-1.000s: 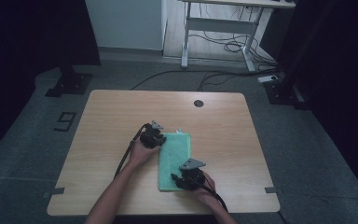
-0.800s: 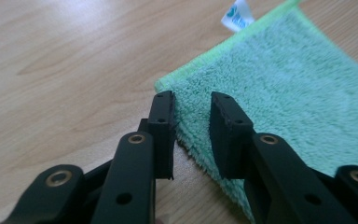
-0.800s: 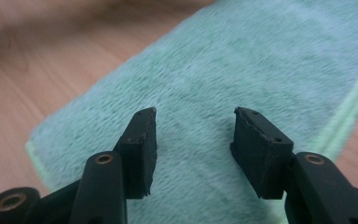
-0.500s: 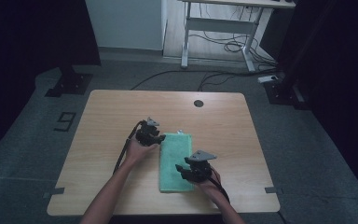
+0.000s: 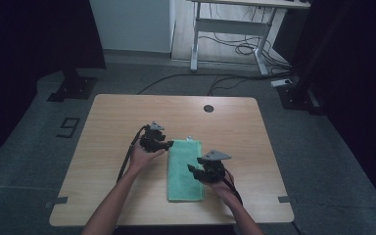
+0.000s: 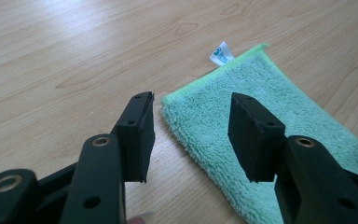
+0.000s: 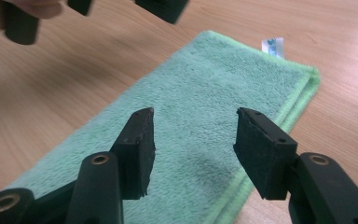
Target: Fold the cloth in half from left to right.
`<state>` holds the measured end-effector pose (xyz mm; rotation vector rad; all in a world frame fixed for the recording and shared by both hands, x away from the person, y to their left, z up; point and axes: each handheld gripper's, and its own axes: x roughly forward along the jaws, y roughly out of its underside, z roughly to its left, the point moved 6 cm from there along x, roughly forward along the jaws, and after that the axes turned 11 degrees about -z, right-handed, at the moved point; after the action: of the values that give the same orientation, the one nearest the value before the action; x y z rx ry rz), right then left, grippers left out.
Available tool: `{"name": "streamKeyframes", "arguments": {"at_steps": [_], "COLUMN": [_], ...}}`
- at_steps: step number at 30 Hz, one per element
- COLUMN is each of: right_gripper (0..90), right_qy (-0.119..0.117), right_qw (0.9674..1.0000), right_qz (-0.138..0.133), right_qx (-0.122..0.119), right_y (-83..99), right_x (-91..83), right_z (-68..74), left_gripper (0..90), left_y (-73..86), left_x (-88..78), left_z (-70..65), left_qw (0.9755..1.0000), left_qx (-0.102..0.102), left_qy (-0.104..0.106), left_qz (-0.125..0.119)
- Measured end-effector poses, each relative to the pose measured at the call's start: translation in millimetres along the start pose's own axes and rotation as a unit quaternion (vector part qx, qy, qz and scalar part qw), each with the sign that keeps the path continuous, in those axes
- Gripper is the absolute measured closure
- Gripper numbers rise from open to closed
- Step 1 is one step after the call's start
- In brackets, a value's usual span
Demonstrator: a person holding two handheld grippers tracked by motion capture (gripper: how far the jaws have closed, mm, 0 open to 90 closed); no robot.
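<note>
Table point(image 5: 127, 117), one: light wood top with rounded corners and a dark round grommet point(image 5: 208, 108) near the far edge. Broad bare wood lies open to the left, right and far side of the work; the near edge is crossed by two forearms.

Towel point(image 5: 185, 171), one: green terry, folded into a long narrow strip lying flat, running from mid-table toward the near edge, well clear of both side edges. A white label point(image 6: 222, 52) sticks out at its far corner.

Grippers, two. Left gripper point(image 5: 166, 143): just beside the towel's far left corner, jaws apart and empty, straddling that corner from above in the left gripper view. Right gripper point(image 5: 192, 170): over the towel's right half, jaws apart and empty, the long right hem below them in the right gripper view.

Change: a second ago the right gripper sat nearer the near end of the towel; it has moved up toward the middle. The left gripper has barely shifted.
</note>
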<state>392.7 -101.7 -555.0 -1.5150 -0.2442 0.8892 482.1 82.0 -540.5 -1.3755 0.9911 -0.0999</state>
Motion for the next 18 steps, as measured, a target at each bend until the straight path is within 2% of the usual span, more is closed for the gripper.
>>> {"name": "streamKeyframes", "arguments": {"at_steps": [1,5,11,13,18], "right_gripper": [46.8,46.8,46.8,46.8,46.6], "right_qy": [0.004,0.01,0.019,0.018,0.026], "right_qw": [1.0,0.9999,0.9998,0.9997,0.9996], "right_qz": [0.005,0.008,0.003,0.001,0.0], "right_qx": [0.003,0.007,0.009,0.016,0.01], "right_y": [1.4,1.8,-3.9,-6.1,-12.1], "right_x": [3.7,10.3,17.4,19.2,25.6], "right_z": [-4.2,-11.0,-19.2,-22.4,-32.8], "left_gripper": [50.4,49.6,48.9,48.8,47.4], "left_y": [-1.0,-2.2,-3.5,-3.4,-2.5], "left_x": [-1.8,-5.0,-9.0,-10.5,-12.1], "left_z": [0.0,0.5,2.0,3.7,6.8], "left_qw": [1.0,0.9999,0.9997,0.9998,0.9996], "left_qx": [-0.005,-0.005,-0.013,-0.01,-0.019], "left_qy": [0.002,0.005,0.008,0.005,0.004], "left_qz": [-0.004,-0.008,-0.017,-0.017,-0.021]}}
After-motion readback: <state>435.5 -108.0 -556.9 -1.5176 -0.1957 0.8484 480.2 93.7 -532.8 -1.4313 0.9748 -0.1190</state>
